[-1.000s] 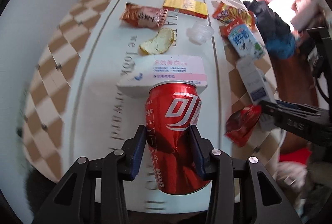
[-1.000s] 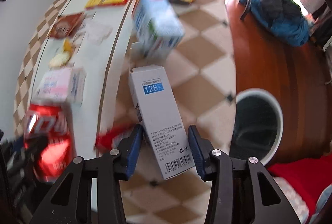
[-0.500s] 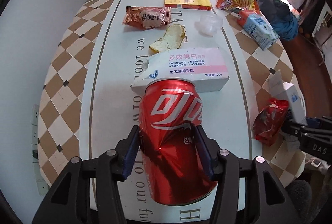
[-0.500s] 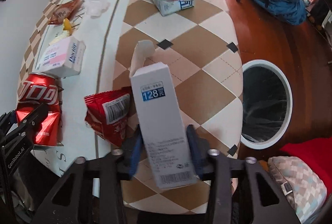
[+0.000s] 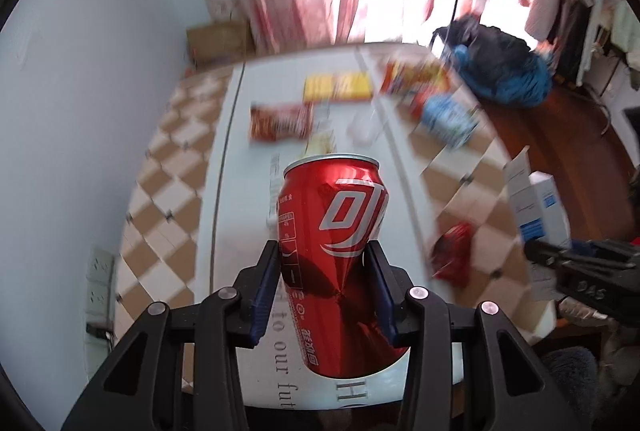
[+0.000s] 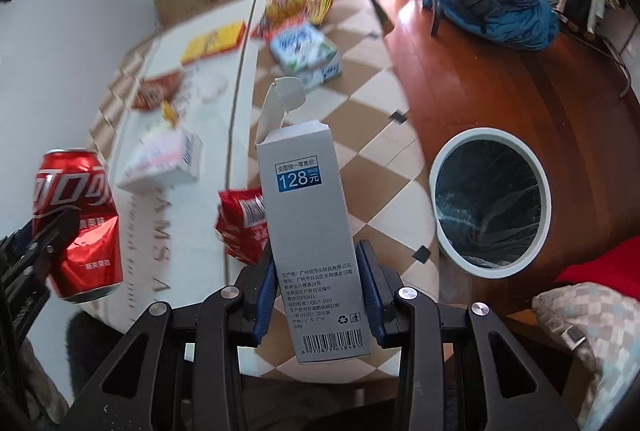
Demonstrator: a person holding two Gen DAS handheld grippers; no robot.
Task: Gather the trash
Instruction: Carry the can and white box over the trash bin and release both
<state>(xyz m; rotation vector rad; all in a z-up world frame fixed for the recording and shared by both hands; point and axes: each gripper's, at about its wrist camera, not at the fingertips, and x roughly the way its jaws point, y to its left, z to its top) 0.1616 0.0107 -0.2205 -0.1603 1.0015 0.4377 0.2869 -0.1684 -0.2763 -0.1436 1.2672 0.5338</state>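
**Both tongs loaded, held above the table**

The left gripper is clamped on a dented red cola can. Its blue-padded fingers press the can's creased waist from both sides, so the can stands upright between them with its top rim above the fingertips and its base low between the arms. In the right wrist view the same can hangs clear of the table, off its near left corner.

The right gripper is clamped on a tall grey carton with a blue price label reading 128. The pads grip its lower half; its top flap stands open and the barcode end hangs just below the fingers. The carton is upright, lifted over the table's near edge.

On the table lie a red snack packet just left of the carton, a white and pink box nearer the middle, a clear crumpled plastic cup, a brown snack bag, a yellow flat box toward the far edge, a blue and white milk carton on the checked right side, and a yellow crisp bag at the far right corner.

On the wooden floor to the right of the table stands a round white bin with a dark liner, its mouth open upward. A blue and black heap of clothing lies farther back.
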